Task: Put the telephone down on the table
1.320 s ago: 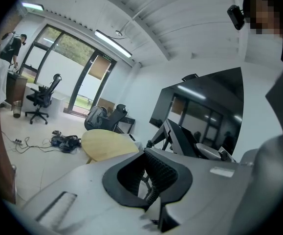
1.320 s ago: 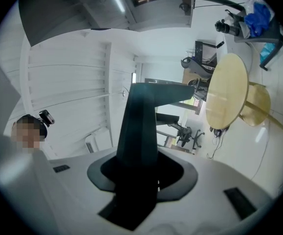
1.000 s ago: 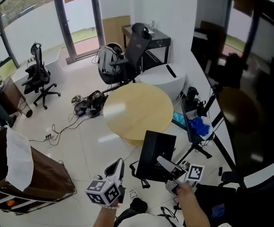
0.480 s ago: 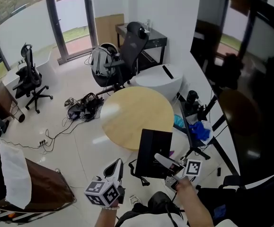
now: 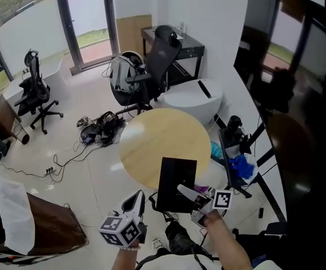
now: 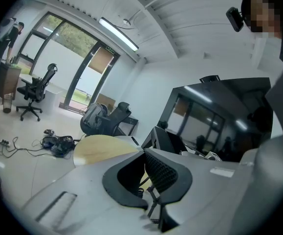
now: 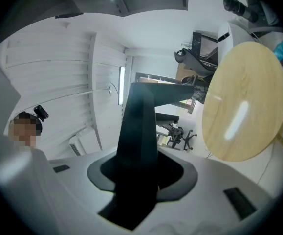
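The telephone [image 5: 177, 184] is a flat black slab, standing upright in my right gripper [image 5: 186, 192], which is shut on its lower edge. Its top edge overlaps the near rim of the round wooden table [image 5: 163, 136]. In the right gripper view the telephone [image 7: 139, 126] rises dark from between the jaws of the right gripper [image 7: 140, 166], with the table [image 7: 244, 102] off to the right. My left gripper [image 5: 137, 200] hangs lower left of the telephone, short of the table, jaws together and empty. In the left gripper view, beyond the left gripper [image 6: 143, 153], lies the table [image 6: 99, 146].
Behind the table stand a black office chair [image 5: 160, 52] with a backpack [image 5: 120, 72] and a white rounded unit [image 5: 193, 97]. A tripod stand [image 5: 233, 136] is at the table's right, cables [image 5: 98, 125] on the floor at its left. A brown cabinet [image 5: 44, 226] sits lower left.
Both grippers have moved forward toward the round table. The telephone, still held, now overlaps the table's near rim where before it stood short of it.
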Action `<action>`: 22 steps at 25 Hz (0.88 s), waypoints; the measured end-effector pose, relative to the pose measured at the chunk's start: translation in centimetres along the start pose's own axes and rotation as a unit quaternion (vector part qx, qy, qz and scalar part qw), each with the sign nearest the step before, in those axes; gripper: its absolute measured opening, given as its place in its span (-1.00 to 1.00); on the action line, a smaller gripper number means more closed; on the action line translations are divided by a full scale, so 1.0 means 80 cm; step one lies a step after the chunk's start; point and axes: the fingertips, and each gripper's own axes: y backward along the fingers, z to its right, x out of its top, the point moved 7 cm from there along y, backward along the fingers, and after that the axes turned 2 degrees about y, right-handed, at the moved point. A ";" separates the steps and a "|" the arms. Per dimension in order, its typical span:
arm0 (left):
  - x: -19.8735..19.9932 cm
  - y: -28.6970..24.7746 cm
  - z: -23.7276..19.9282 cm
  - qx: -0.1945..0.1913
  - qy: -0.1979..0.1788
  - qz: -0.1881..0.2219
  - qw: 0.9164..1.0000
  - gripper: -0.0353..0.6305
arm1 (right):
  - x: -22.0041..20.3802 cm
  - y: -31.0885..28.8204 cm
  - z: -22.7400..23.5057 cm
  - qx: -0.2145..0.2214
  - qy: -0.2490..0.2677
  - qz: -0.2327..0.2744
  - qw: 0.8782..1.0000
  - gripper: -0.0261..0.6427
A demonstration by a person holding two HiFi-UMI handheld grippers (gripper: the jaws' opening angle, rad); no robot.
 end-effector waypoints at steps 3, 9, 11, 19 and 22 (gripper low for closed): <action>0.003 -0.023 -0.006 0.004 0.004 -0.009 1.000 -0.94 | 0.015 -0.014 0.023 -0.002 0.002 -0.014 1.000 -0.42; -0.005 -0.065 -0.023 0.011 0.017 -0.021 1.000 -0.94 | 0.036 -0.035 0.084 -0.010 0.010 -0.038 0.999 -0.41; -0.009 -0.080 -0.026 0.014 0.013 -0.033 0.999 -0.93 | 0.044 -0.042 0.107 -0.013 0.009 -0.042 0.999 -0.41; -0.030 -0.125 -0.044 0.025 0.026 -0.067 0.997 -0.93 | 0.060 -0.066 0.184 -0.021 -0.010 -0.062 0.998 -0.41; -0.034 -0.131 -0.053 0.033 0.034 -0.074 0.996 -0.93 | 0.059 -0.079 0.202 -0.018 -0.022 -0.071 0.997 -0.41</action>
